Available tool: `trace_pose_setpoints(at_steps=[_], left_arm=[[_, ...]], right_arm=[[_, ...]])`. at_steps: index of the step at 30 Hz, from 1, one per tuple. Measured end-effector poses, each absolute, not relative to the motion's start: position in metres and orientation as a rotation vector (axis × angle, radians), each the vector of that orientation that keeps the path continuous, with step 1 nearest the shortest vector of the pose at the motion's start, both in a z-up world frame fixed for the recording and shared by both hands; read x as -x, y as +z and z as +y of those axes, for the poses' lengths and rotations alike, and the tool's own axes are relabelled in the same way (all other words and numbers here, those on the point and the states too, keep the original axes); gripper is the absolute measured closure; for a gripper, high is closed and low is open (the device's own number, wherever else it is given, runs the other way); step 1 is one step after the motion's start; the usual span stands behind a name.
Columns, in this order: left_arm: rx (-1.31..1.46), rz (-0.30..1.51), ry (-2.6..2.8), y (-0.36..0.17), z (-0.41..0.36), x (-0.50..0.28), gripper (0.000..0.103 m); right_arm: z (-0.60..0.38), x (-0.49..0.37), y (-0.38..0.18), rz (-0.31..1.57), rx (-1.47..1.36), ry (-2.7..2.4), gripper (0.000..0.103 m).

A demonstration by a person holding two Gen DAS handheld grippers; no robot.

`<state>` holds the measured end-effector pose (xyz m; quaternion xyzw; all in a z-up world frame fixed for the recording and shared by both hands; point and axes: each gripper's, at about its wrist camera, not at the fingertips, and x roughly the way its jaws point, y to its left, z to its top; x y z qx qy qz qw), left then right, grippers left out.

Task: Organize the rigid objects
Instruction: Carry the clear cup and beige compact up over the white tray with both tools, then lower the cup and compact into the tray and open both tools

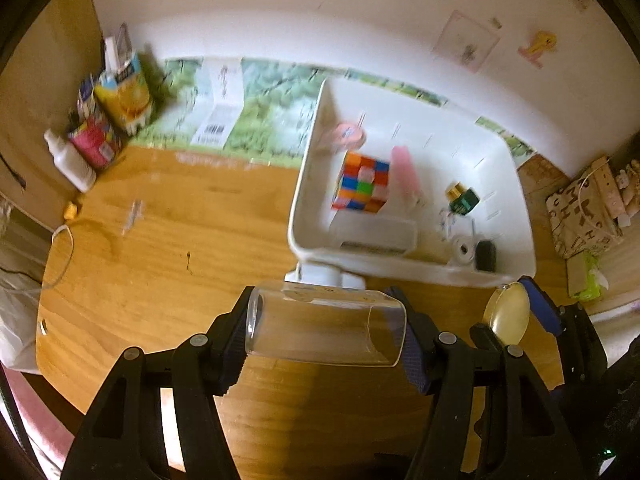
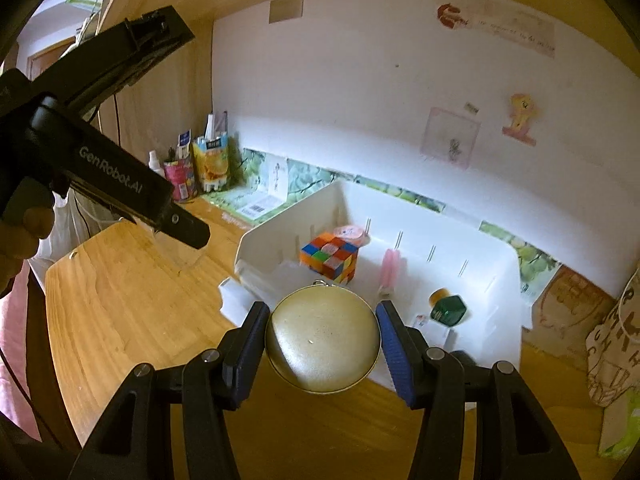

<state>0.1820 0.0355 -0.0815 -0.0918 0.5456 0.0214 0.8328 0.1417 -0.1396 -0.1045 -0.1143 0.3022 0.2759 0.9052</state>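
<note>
My left gripper [image 1: 326, 330] is shut on a clear plastic cup [image 1: 324, 326] held sideways above the wooden table, just in front of the white bin [image 1: 312, 184]. My right gripper [image 2: 322, 340] is shut on a round gold compact [image 2: 322, 340] near the bin's front edge [image 2: 248, 264]; the compact also shows in the left wrist view [image 1: 506, 314]. In the bin lie a colour cube [image 1: 362, 186] [image 2: 330, 258], a pink tube [image 1: 406, 178], a pink round lid [image 1: 348, 134], a green bottle with a gold cap [image 1: 462, 198] [image 2: 446, 308] and small white and black items.
Cartons and a white bottle [image 1: 70, 160] stand at the table's back left by a wooden panel. A green printed sheet [image 1: 256, 120] lies along the white wall. A patterned bag [image 1: 584, 216] and green tissue pack [image 1: 586, 276] sit right of the bin.
</note>
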Motion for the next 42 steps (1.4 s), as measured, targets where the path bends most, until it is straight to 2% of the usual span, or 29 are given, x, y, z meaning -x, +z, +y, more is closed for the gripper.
trace_pose_setpoints(at_steps=[11, 28, 31, 36, 38, 42], left_arm=[[0.209, 1.028, -0.014, -0.068, 0.007, -0.212, 0.036], [0.219, 0.908, 0.0, -0.088, -0.02, -0.244, 0.035], [0.207, 0.906, 0.008, -0.087, -0.02, -0.245, 0.035], [0.192, 0.895, 0.03, -0.082, -0.017, -0.241, 0.031], [0.188, 0.886, 0.031, -0.079, -0.016, -0.237, 0.027], [0.178, 0.868, 0.019, -0.07, -0.014, -0.228, 0.026]], right_arm=[[-0.172, -0.169, -0.096, 0.559, 0.193, 0.518, 0.048], [-0.209, -0.209, -0.126, 0.615, 0.136, 0.453, 0.047], [-0.21, -0.213, -0.128, 0.616, 0.116, 0.459, 0.035], [-0.207, -0.21, -0.125, 0.611, 0.125, 0.463, 0.032], [-0.205, -0.207, -0.122, 0.609, 0.136, 0.458, 0.027], [-0.204, -0.197, -0.112, 0.597, 0.143, 0.441, 0.023]])
